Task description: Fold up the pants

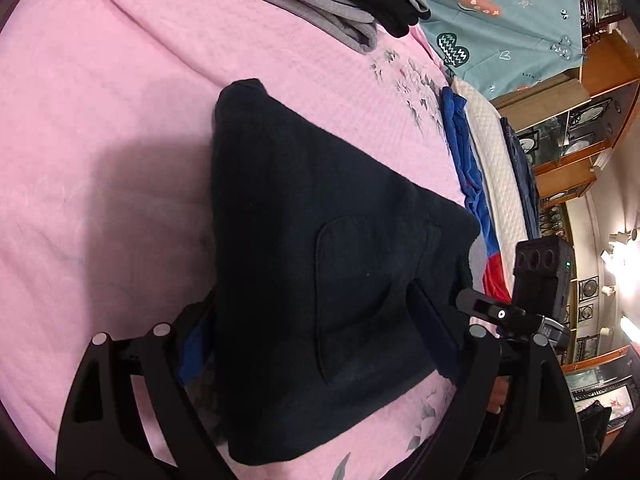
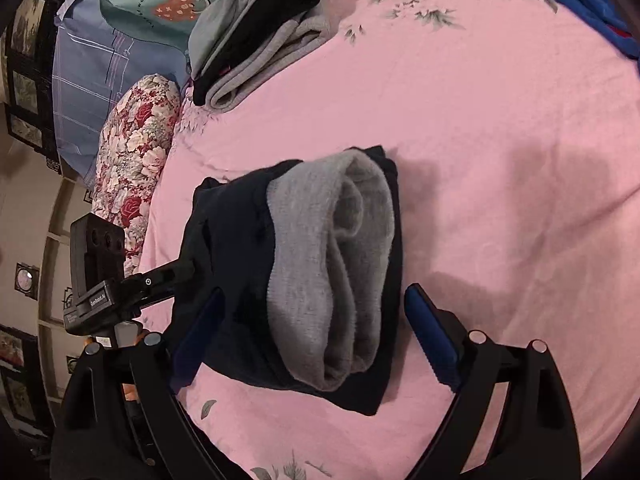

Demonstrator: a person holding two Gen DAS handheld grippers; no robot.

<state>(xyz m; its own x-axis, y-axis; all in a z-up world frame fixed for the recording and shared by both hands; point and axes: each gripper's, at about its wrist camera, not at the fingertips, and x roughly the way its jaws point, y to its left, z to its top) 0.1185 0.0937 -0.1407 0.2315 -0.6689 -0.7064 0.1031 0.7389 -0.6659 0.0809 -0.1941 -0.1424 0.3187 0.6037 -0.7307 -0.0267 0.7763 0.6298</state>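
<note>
The dark navy pants (image 1: 320,240) lie folded into a thick bundle on the pink bedspread (image 1: 100,120). In the right wrist view the pants (image 2: 224,264) show their grey fleece lining (image 2: 340,264) at the folded end. My left gripper (image 1: 312,332) is open and straddles the bundle, one blue pad on each side; the left pad is partly hidden by the cloth. My right gripper (image 2: 316,334) is also open around the bundle's other end. Its right finger (image 2: 432,336) stands apart from the cloth, and its left finger (image 2: 200,332) is close against the dark fabric.
A stack of folded grey and black clothes (image 2: 256,40) sits at the far end of the bed. A blue and red garment (image 1: 472,184) lies along the bed's right edge. Pillows (image 2: 132,152) border the bed on the left. Pink bedspread (image 2: 500,200) stretches to the right.
</note>
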